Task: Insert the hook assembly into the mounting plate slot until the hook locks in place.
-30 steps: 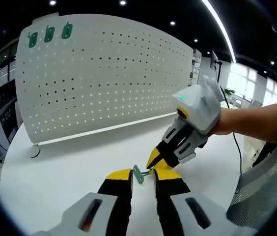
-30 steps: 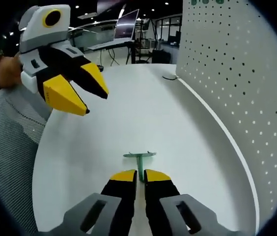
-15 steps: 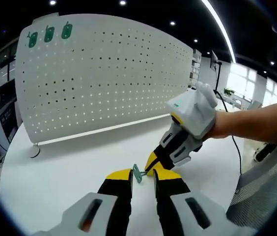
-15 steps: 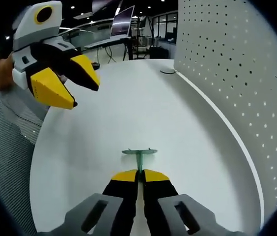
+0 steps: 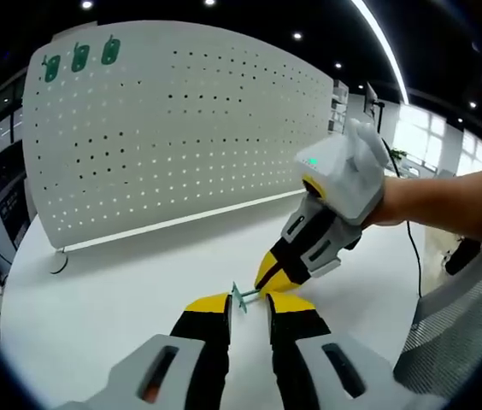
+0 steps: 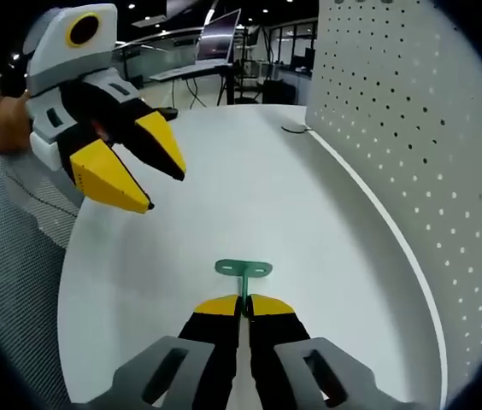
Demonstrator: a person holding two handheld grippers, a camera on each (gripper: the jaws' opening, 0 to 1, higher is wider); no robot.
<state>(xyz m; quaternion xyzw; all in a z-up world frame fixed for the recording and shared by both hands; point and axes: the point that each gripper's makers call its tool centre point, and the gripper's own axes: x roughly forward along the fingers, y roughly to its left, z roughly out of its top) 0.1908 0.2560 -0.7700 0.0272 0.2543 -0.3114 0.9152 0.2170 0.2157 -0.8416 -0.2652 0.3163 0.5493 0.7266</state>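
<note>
A small green hook (image 6: 243,270) with a flat oval plate sticks out from between the yellow tips of my right gripper (image 6: 243,301), which is shut on its stem. In the left gripper view the same hook (image 5: 243,296) hangs just above the white table (image 5: 104,290), held by the right gripper (image 5: 277,278) that reaches in from the right. My left gripper (image 5: 248,304) stands open, with the hook just beyond the gap of its jaws. The left gripper (image 6: 126,166) also hovers open at the upper left of the right gripper view. The white pegboard (image 5: 173,128) stands upright behind.
Three green hooks (image 5: 79,58) hang at the pegboard's top left corner. The pegboard (image 6: 412,111) rises along the right of the right gripper view. A grey mesh chair back (image 5: 455,333) sits by the table's right edge. A person's forearm (image 5: 446,201) holds the right gripper.
The right gripper has lifted and turned the hook slightly, so its oval plate now faces the right gripper view more fully. The left gripper stays open in about the same place.
</note>
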